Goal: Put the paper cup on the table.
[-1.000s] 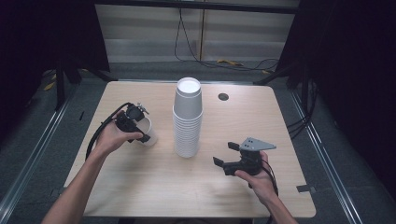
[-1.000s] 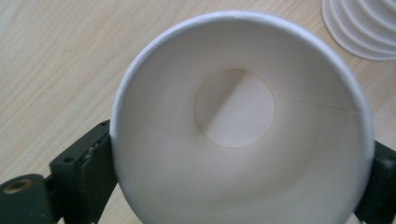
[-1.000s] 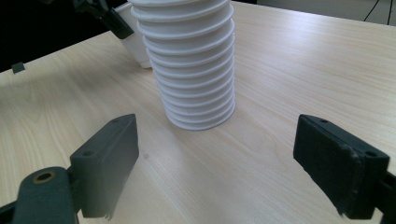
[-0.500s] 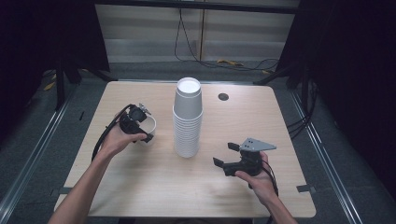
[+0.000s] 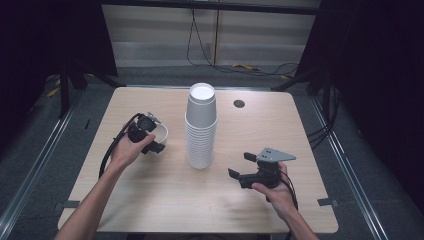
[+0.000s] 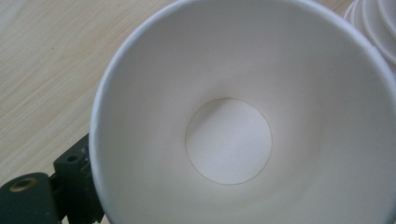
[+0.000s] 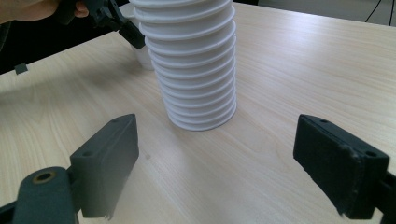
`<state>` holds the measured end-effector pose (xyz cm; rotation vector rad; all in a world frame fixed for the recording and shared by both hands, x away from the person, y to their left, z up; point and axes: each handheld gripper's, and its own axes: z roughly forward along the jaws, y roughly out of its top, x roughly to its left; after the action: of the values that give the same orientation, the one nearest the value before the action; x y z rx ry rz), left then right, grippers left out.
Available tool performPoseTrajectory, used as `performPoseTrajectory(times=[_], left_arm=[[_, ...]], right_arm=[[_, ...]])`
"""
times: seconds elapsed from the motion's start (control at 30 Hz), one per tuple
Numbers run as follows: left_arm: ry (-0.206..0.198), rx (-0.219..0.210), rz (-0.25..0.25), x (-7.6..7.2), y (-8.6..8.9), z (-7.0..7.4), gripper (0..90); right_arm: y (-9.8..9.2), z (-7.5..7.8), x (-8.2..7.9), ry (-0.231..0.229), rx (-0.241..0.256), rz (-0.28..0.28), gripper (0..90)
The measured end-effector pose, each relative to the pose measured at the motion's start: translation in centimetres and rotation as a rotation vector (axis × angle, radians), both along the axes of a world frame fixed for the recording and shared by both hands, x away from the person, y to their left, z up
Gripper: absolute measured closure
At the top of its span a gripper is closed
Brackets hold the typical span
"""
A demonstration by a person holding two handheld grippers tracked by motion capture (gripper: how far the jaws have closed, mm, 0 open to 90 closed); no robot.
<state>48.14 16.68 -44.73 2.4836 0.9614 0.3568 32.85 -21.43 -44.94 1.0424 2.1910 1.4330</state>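
single cup [image 6: 243, 116] hiding left gripper [image 5: 150, 140], stack [image 7: 191, 65] top cropped

Dark grommet [image 5: 239, 103] in wooden table [image 5: 165, 200]

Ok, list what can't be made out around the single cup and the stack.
- Left gripper: the second jaw is hidden by the single cup in the left gripper view.
- Stack of cups: top cut off by the right gripper view's edge.
- Dark round spot: too small to identify in the high view.
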Motion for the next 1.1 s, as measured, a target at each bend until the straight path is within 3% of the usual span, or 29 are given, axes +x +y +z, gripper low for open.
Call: performPoseTrajectory(times=[0.1,0.3,0.67,0.8,0.87,0.97,1.1], left_arm=[[-0.017,-0.017,0.007,-0.2,0.2,-0.2,8.0],[0.008,-0.063,0.013,-0.1,1.4,-0.7,13.6],[0.013,-0.088,0.031,-0.5,2.0,-1.5,15.7],[0.0,-0.067,0.019,-0.6,2.1,-1.6,15.7],[0.021,-0.063,0.016,-0.5,2.2,-1.8,15.7],[0.004,-0.064,0.021,-0.7,2.4,-2.0,15.7],[0.032,-0.074,0.029,-0.7,2.8,-2.4,15.7]], right_arm=[[0.0,0.0,0.0,-0.001,0.001,0.0,14.4],[0.1,-0.1,0.0,0.005,-0.001,0.007,14.4],[0.1,-0.1,0.1,0.008,-0.001,0.007,14.4],[0.1,-0.2,0.1,0.01,-0.005,0.012,14.4],[0.2,-0.1,0.1,0.004,-0.005,0.006,14.4],[0.1,-0.1,0.1,-0.001,0.002,0.004,14.4],[0.0,-0.2,0.1,0.006,-0.001,0.004,14.4]])
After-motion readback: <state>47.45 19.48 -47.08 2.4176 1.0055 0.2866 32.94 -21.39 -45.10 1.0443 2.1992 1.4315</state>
